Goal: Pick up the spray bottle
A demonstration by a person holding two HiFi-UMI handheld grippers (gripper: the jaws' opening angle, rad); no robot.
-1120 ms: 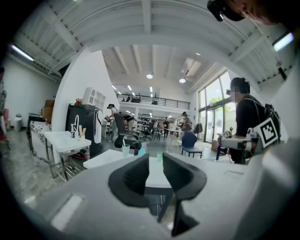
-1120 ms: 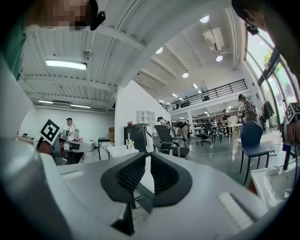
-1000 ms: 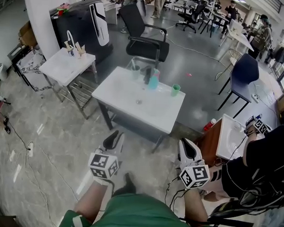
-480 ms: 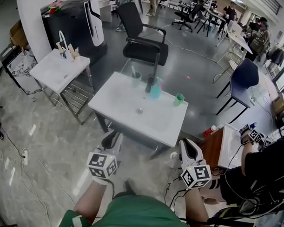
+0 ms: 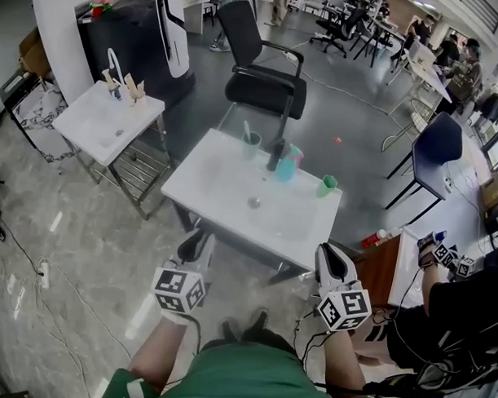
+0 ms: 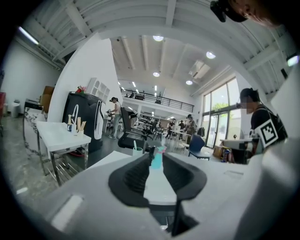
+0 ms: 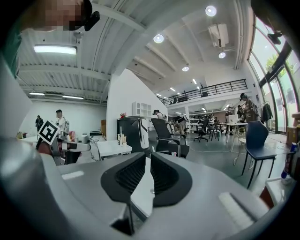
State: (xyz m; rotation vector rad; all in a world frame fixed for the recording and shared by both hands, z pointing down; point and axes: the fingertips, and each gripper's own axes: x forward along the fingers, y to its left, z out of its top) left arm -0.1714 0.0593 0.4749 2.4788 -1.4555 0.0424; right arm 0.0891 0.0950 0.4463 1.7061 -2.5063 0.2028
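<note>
Closing in on the white surface [image 5: 225,181], the person now stands nearer to it than a second ago: its near edge has slid down the head view toward both tools, and the spray bottle [image 5: 287,165] sits lower in the picture. That reads as an approach under way rather than a reach, since both tools are short of the near edge and well apart from the bottle.

The left tool [image 5: 197,237] shows a slim gap between its jaws with nothing inside it, and its own view lines that gap up on the distant teal bottle. The right tool [image 5: 327,252] has its jaws pressed together and empty (it would have to spread before it could take anything).

The spray bottle stands upright near the far edge of the surface, long axis vertical, pink spray head on top. A dark bottle [image 5: 275,154] stands just beside it on the left and a green cup [image 5: 327,186] is apart on the right. Which way the nozzle faces is too small to tell.
</note>
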